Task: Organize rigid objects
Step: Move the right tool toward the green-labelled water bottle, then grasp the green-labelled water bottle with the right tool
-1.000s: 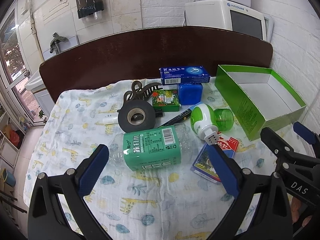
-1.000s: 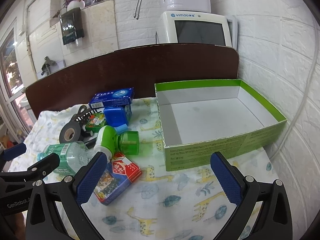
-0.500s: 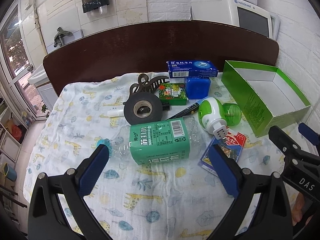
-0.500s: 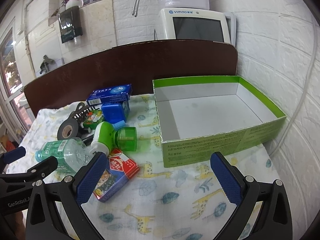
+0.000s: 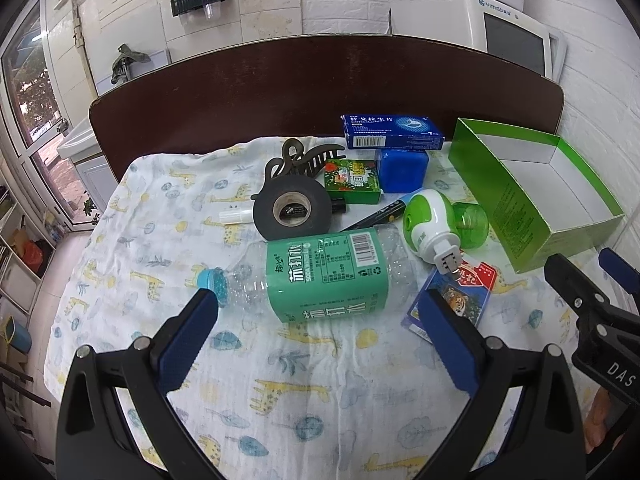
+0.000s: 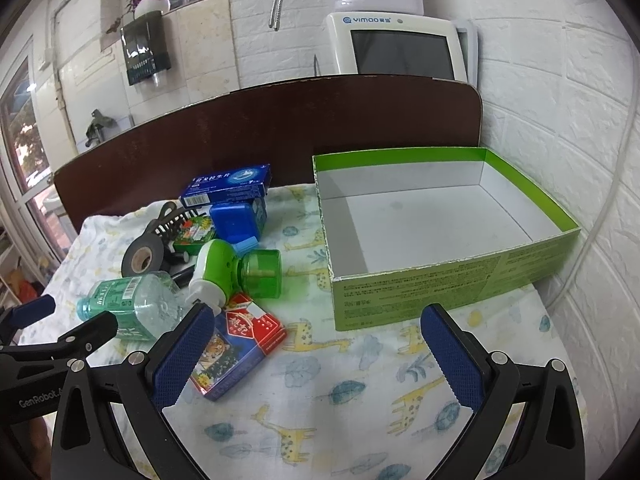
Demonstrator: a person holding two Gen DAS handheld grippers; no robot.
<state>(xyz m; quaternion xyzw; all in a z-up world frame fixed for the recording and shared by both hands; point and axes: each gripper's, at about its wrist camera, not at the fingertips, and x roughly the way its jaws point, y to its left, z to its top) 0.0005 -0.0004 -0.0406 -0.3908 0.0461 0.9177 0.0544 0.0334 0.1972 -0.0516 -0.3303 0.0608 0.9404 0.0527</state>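
Both the left gripper (image 5: 320, 334) and right gripper (image 6: 316, 350) hover with jaws spread wide, holding nothing, over bare cloth (image 5: 320, 392) before one green box (image 6: 440, 296).

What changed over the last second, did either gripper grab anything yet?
Nothing was grabbed. The left gripper drew back and up a little from the green-labelled water bottle, whose blue cap has come into its view; its jaws stay open. The right gripper shifted only slightly, open, facing the green box. The pile on the giraffe-print cloth lies as before, and the box holds nothing.
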